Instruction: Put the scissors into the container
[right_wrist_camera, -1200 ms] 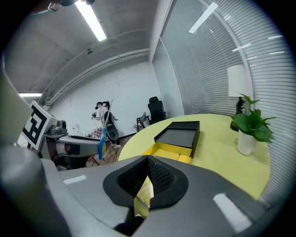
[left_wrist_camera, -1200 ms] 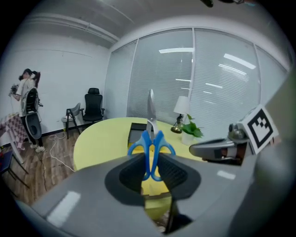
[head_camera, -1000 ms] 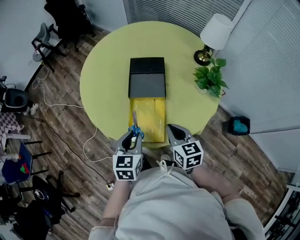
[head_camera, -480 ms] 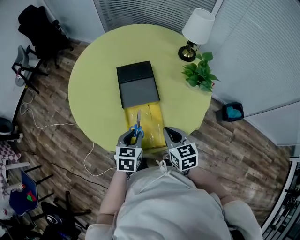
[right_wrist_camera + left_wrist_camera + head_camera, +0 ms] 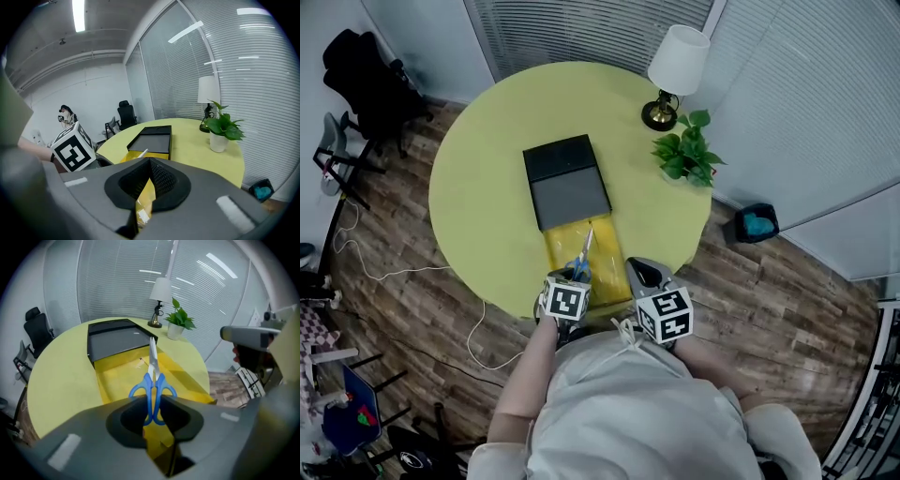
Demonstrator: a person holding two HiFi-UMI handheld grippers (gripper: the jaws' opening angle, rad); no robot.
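Blue-handled scissors (image 5: 584,255) point blades-first away from me, over the yellow open tray (image 5: 609,246) that sticks out of a black box (image 5: 565,180) on the round table. My left gripper (image 5: 573,277) is shut on the scissors' handles; in the left gripper view the scissors (image 5: 152,380) stand out of its jaws (image 5: 151,403) above the yellow tray (image 5: 115,377). My right gripper (image 5: 644,272) hangs at the table's near edge, right of the tray, shut and holding nothing. The right gripper view shows its jaws (image 5: 150,161) meeting, with the black box (image 5: 152,138) beyond.
A white-shaded lamp (image 5: 675,70) and a potted plant (image 5: 682,157) stand at the table's far right. A teal bin (image 5: 755,225) sits on the wood floor to the right. Dark chairs (image 5: 366,84) and a white cable (image 5: 394,274) are on the left.
My left gripper has dipped and gone forward with the scissors, so the blades now reach further over the yellow tray. The right gripper has stayed by the table's edge.
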